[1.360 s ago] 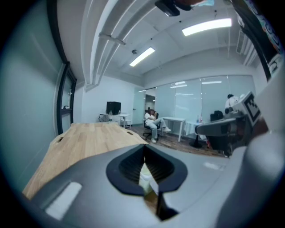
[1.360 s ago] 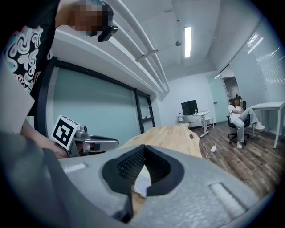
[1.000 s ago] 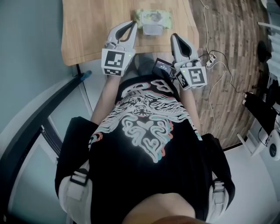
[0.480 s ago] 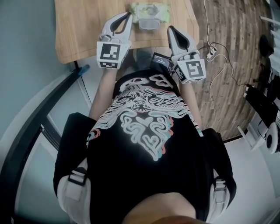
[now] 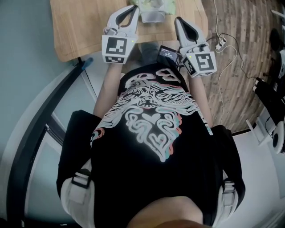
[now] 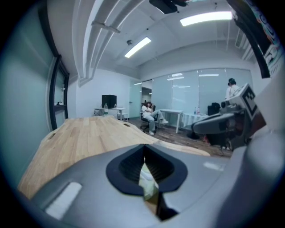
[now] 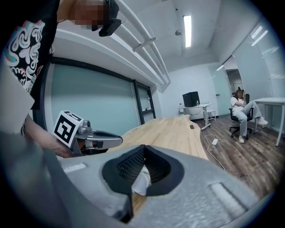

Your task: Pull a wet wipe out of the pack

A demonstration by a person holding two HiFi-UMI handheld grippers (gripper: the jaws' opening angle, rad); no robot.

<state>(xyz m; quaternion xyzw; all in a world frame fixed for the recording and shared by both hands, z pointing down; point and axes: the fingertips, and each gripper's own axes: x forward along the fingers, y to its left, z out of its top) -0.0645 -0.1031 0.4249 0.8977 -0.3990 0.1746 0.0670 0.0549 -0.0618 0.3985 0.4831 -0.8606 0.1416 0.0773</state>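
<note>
Pale green wipe pack, grey lid facing the person, lies on the wooden worktop between the left hand-held gripper and right hand-held gripper, both closed and empty.

Wipe pack lay on table. Left gripper was just left of pack, right gripper to right. Cable lay on floor beside table.
</note>
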